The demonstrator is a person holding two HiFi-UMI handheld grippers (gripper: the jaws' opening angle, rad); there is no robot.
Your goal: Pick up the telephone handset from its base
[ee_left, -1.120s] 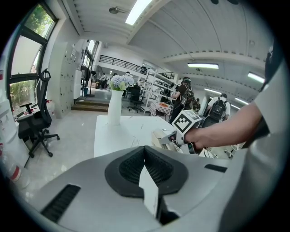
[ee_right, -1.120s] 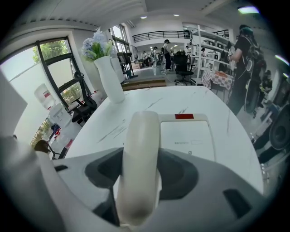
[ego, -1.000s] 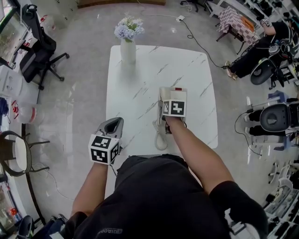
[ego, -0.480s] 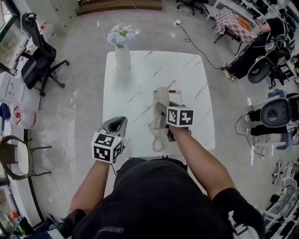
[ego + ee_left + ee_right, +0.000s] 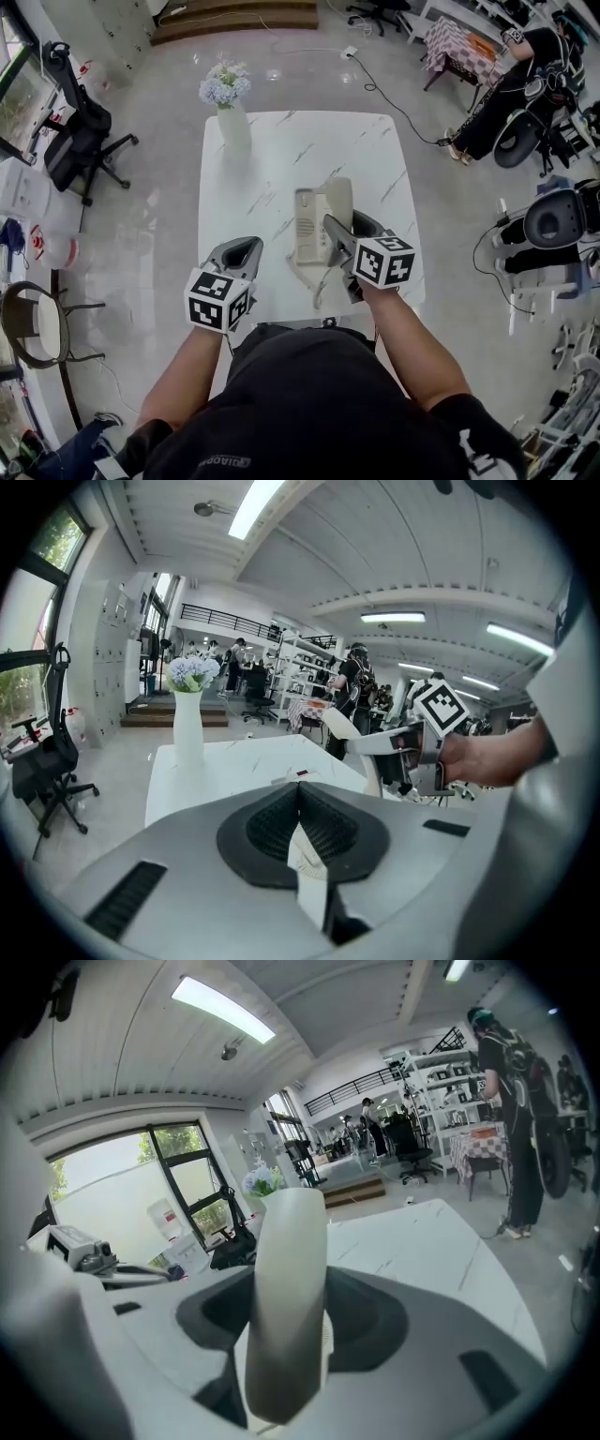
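Head view: right gripper (image 5: pixel 336 231) clamps handset (image 5: pixel 309 220); left gripper (image 5: pixel 247 246) jaws together; vase (image 5: pixel 232 127) holds flowers (image 5: pixel 223 86).

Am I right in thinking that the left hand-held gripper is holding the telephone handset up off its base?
Not quite: it is the right hand-held gripper, not the left, that holds the telephone handset up off its base. The right gripper view shows the handset clamped between its jaws. The left hand-held gripper holds nothing.

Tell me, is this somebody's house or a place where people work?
Probably a workplace, like a big open lab or office: rolling office chairs, storage shelves, long ceiling lights and a shiny hard floor.
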